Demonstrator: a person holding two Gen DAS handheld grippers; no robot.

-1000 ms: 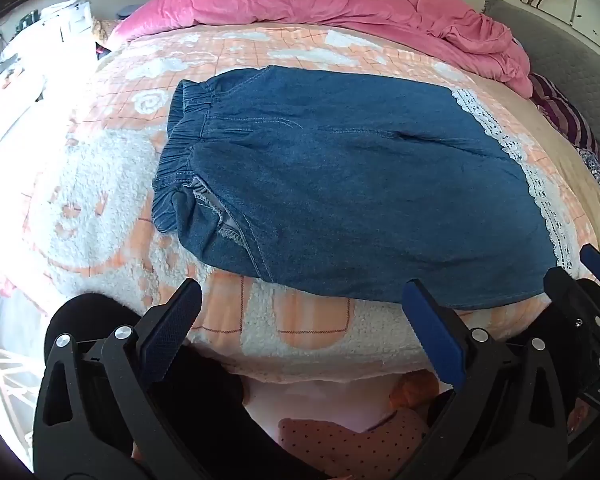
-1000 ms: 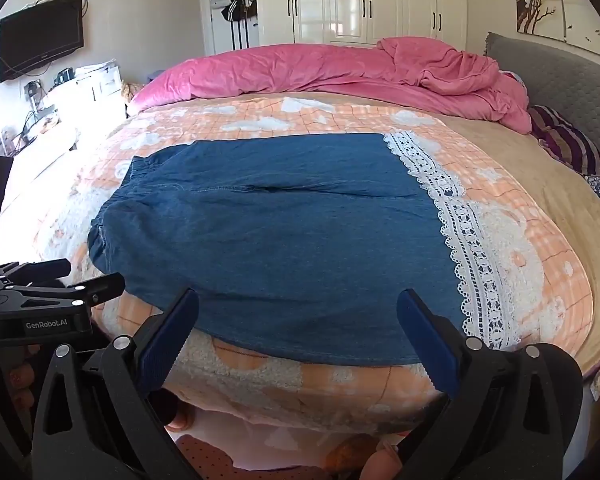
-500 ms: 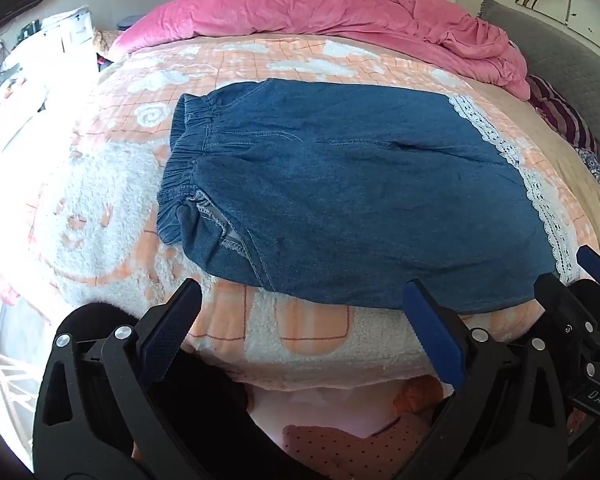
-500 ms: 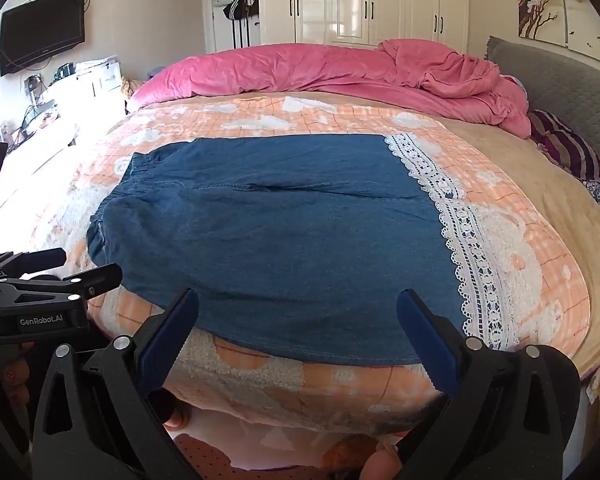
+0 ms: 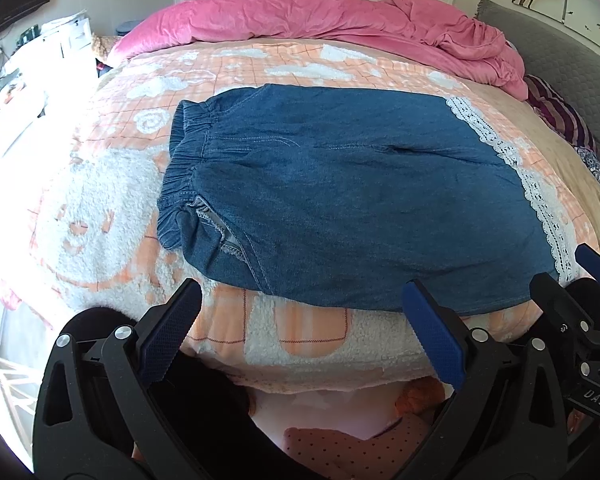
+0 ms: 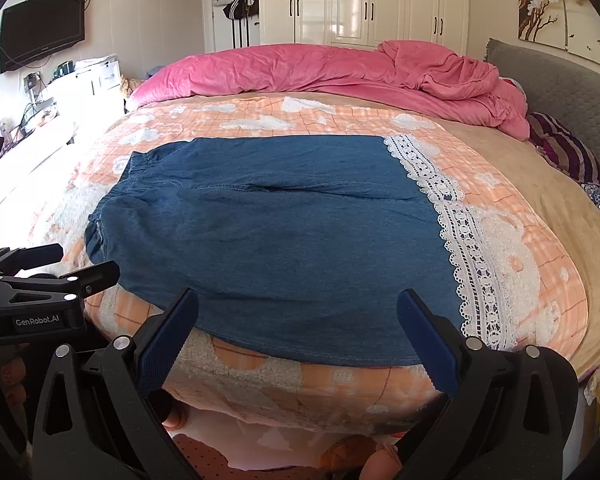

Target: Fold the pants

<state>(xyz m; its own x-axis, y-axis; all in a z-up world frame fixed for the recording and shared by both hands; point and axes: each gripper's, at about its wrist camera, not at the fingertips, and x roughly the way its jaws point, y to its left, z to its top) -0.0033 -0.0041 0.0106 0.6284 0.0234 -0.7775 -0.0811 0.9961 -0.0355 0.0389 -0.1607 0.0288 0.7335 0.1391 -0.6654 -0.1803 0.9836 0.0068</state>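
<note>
Blue denim pants (image 5: 340, 192) (image 6: 276, 232) lie flat on the bed, elastic waistband (image 5: 180, 168) to the left and white lace hem (image 5: 540, 200) (image 6: 460, 240) to the right. My left gripper (image 5: 304, 320) hangs open over the near bed edge, just short of the pants' near edge and holding nothing. Open and empty too, my right gripper (image 6: 300, 328) hovers at the pants' near edge by the lace end. Each gripper shows in the other's view: the right one (image 5: 580, 292), the left one (image 6: 52, 280).
An orange and white fleece blanket (image 5: 100, 216) covers the bed. A pink duvet (image 6: 340, 76) is bunched along the far side. A grey headboard (image 6: 572, 92) and striped pillow (image 6: 568, 152) are at right. White drawers (image 6: 88, 84) and a wall TV (image 6: 40, 28) stand left.
Both grippers have drawn back and lifted slightly, so the pants sit a little farther off and more of the room shows. Both jaws stay open; the pants have not moved.
</note>
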